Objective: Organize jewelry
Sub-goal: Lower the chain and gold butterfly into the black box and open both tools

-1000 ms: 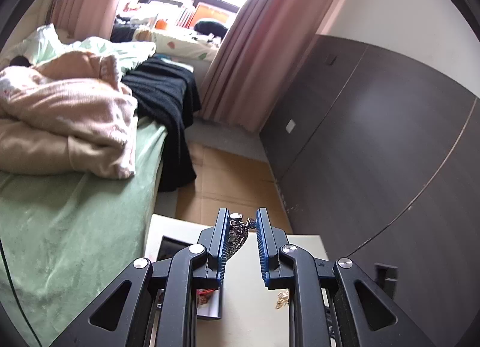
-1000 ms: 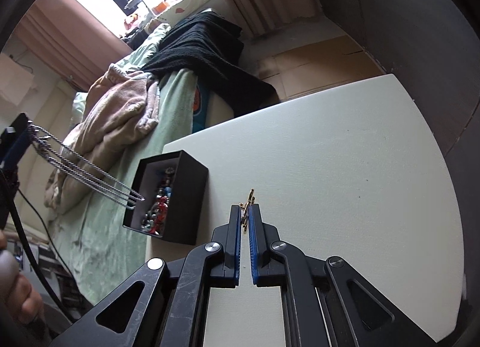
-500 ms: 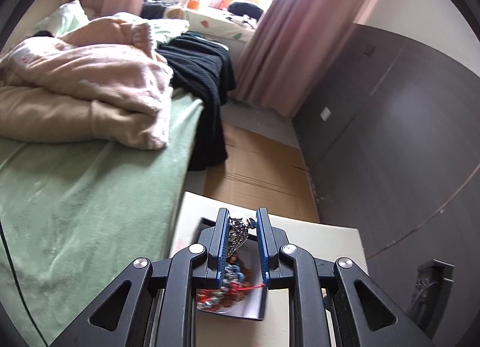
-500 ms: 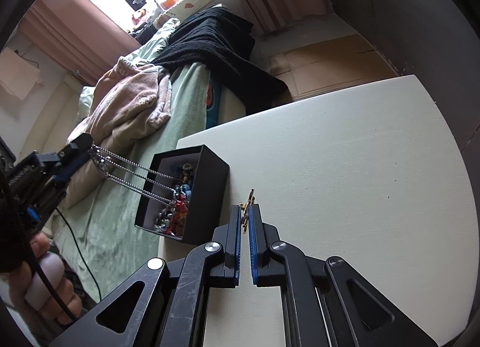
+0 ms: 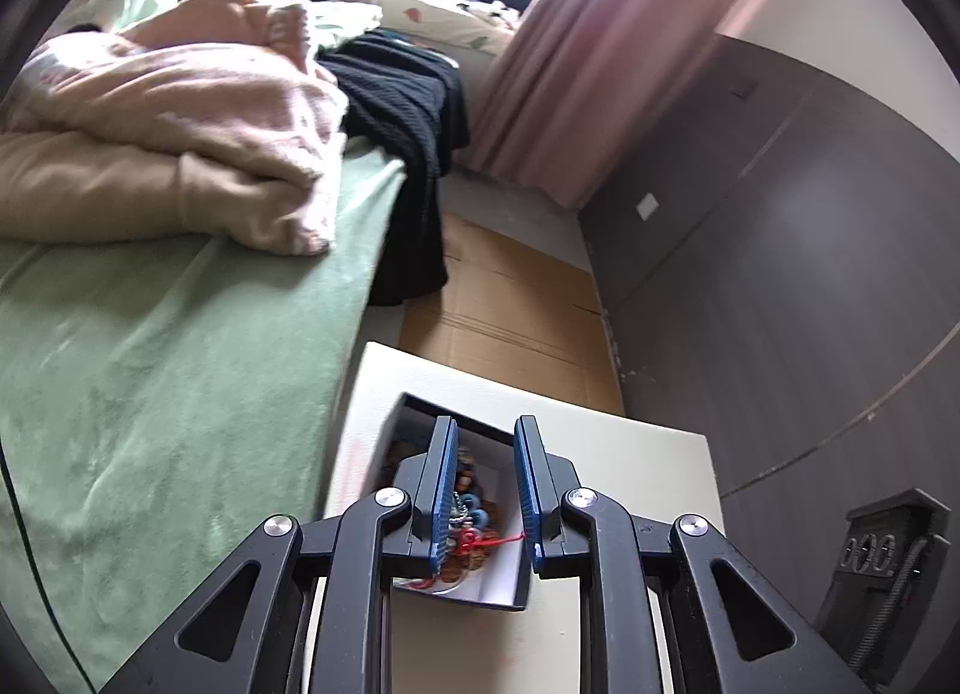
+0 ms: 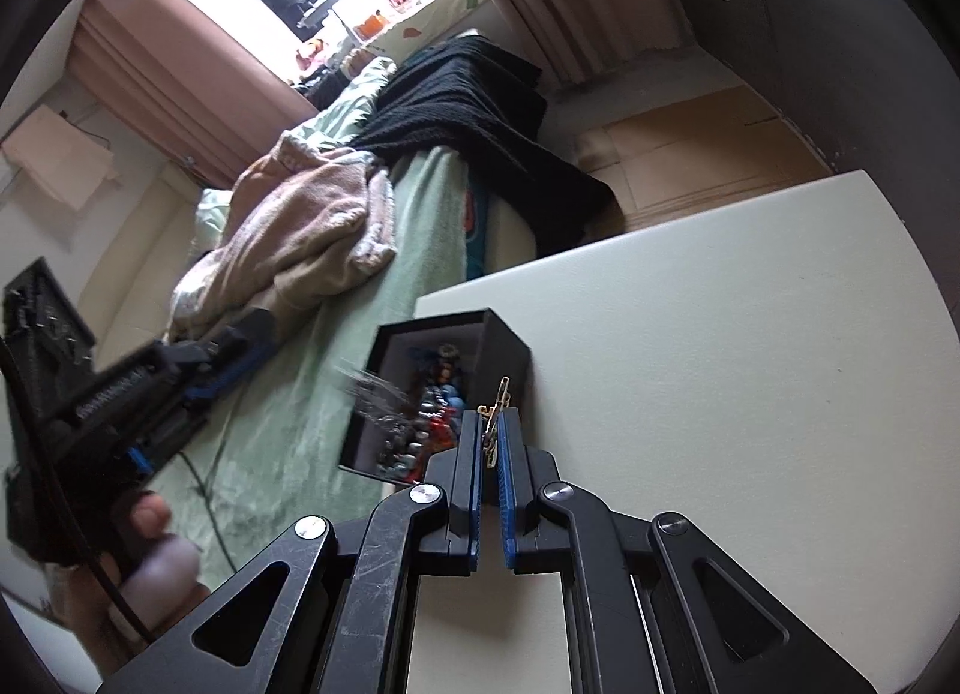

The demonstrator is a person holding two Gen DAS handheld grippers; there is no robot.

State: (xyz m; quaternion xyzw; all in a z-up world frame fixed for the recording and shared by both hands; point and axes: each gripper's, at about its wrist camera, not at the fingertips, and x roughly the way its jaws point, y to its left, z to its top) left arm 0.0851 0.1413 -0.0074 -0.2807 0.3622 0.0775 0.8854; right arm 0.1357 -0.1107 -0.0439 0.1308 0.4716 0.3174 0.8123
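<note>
A black open box (image 5: 420, 409) with beads and a red cord (image 5: 480, 541) inside stands at the white table's (image 5: 636, 454) left edge. My left gripper (image 5: 485, 430) hovers over it, jaws a little apart with nothing at the tips. In the right wrist view, a silver chain (image 6: 378, 400) is blurred as it hangs into the box (image 6: 510, 349), apart from the left gripper (image 6: 264, 328). My right gripper (image 6: 491, 424) is shut on a small gold piece (image 6: 500, 391) beside the box's near right corner.
A bed with a green sheet (image 5: 150, 394), a pink blanket (image 5: 180, 112) and a black garment (image 5: 408, 112) runs along the table's left side. A dark panelled wall (image 5: 780, 274) is on the right, with cardboard (image 5: 510, 310) on the floor beyond. A hand (image 6: 156, 574) grips the left tool.
The left gripper sank over the box, and the silver chain left its tips and dropped toward the box. The right gripper drew closer to the box, still pinching the gold piece.
</note>
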